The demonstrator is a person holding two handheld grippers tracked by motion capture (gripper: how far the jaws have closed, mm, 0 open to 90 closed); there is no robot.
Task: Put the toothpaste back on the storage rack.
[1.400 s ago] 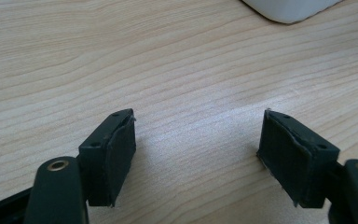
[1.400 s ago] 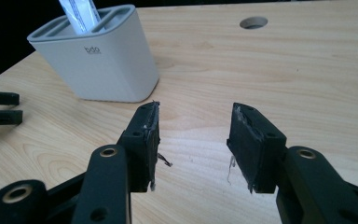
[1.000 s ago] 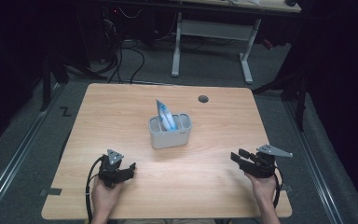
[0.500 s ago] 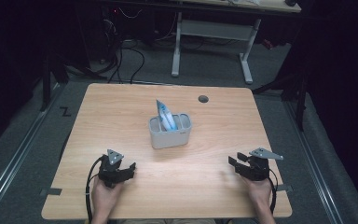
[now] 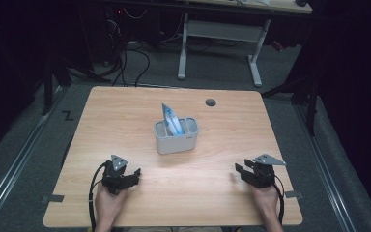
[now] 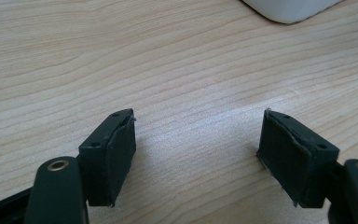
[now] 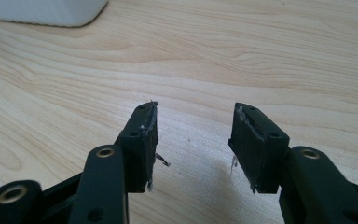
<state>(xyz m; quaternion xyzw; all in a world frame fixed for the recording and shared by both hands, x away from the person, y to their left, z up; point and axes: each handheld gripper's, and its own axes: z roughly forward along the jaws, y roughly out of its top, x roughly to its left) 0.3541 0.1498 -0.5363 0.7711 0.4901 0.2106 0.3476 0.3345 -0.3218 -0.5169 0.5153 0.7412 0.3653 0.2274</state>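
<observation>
Grey bin holding blue-white packet mid-table, both grippers' fingers apart, empty.

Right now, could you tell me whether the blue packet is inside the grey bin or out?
Inside: the blue packet stands in the grey bin, tip above the rim.

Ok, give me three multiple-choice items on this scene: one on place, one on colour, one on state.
1. Where does the bin stand?
A. mid-table
B. on the floor
C. at the table's right edge

2. What colour is the bin?
A. red
B. light grey
C. black

3. How do the jaws of the right hand-held gripper stand?
A. shut on the bin
B. shut on a pouch
C. apart, holding nothing

Answers: 1 A, it sits between both grippers, farther up the table. 2 B, pale walls. 3 C, bare wood shows between the jaws.
</observation>
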